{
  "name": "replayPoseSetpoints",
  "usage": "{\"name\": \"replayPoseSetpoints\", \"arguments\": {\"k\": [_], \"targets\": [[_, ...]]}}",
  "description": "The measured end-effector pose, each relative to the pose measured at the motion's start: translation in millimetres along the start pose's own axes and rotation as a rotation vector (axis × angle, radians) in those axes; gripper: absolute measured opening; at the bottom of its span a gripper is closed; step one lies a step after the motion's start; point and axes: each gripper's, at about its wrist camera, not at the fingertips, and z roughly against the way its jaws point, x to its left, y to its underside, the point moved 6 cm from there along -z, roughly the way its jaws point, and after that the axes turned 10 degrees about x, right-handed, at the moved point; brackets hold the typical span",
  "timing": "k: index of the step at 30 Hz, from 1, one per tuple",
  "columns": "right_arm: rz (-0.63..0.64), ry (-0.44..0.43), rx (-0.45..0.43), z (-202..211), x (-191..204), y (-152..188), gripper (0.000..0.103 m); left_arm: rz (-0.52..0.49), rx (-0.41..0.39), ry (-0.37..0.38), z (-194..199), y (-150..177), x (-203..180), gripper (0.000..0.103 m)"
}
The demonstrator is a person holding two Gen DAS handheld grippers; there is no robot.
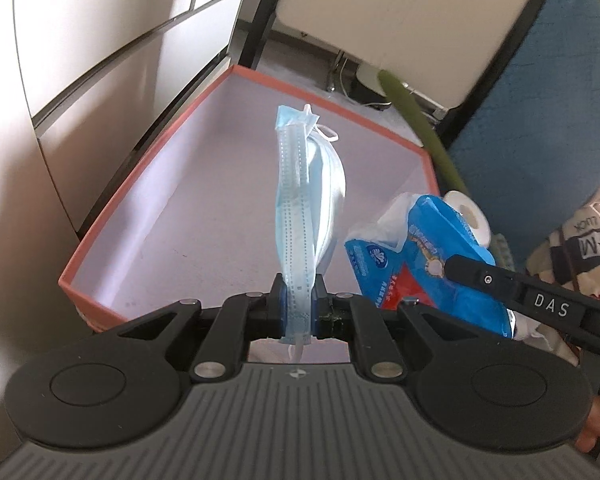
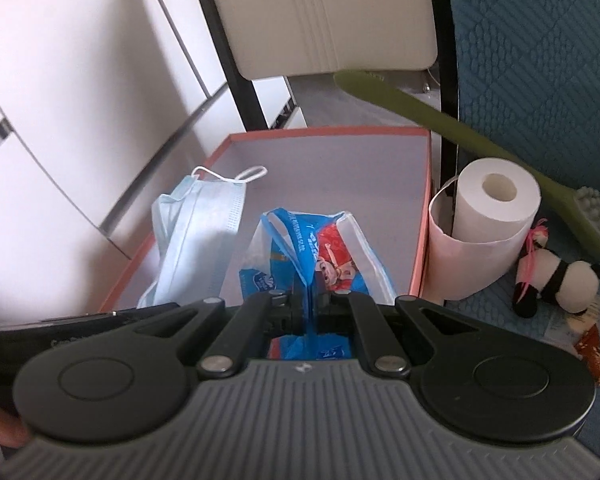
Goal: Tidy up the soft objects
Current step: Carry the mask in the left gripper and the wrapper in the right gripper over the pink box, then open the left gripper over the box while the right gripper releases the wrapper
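Masks (image 1: 306, 200), folded blue ones, are clamped in the closed left gripper (image 1: 299, 304), their long axis running straight out over the pink-rimmed box (image 1: 112, 216). Just beside them a blue tissue pack (image 2: 300, 256) is pinched in the closed right gripper (image 2: 310, 300), likewise over the box's empty floor; release into it seems next.

A lived-in home room: a blue quilted bedcover (image 2: 540, 60), a cream chair (image 2: 320, 12), a panda toy (image 2: 560, 280) and a toilet roll (image 2: 496, 204).
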Motion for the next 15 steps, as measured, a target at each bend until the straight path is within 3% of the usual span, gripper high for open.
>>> {"name": "replayPoseSetpoints", "arguments": {"k": [8, 15], "targets": [[-0.009, 0.028, 0.055, -39.1, -8.2, -9.7, 0.006, -0.001, 0.041, -0.026, -28.1, -9.0, 13.6, 0.013], [-0.028, 0.045, 0.058, -45.4, -12.6, -10.3, 0.007, -0.018, 0.048, -0.041, -34.9, -9.4, 14.9, 0.013]]}}
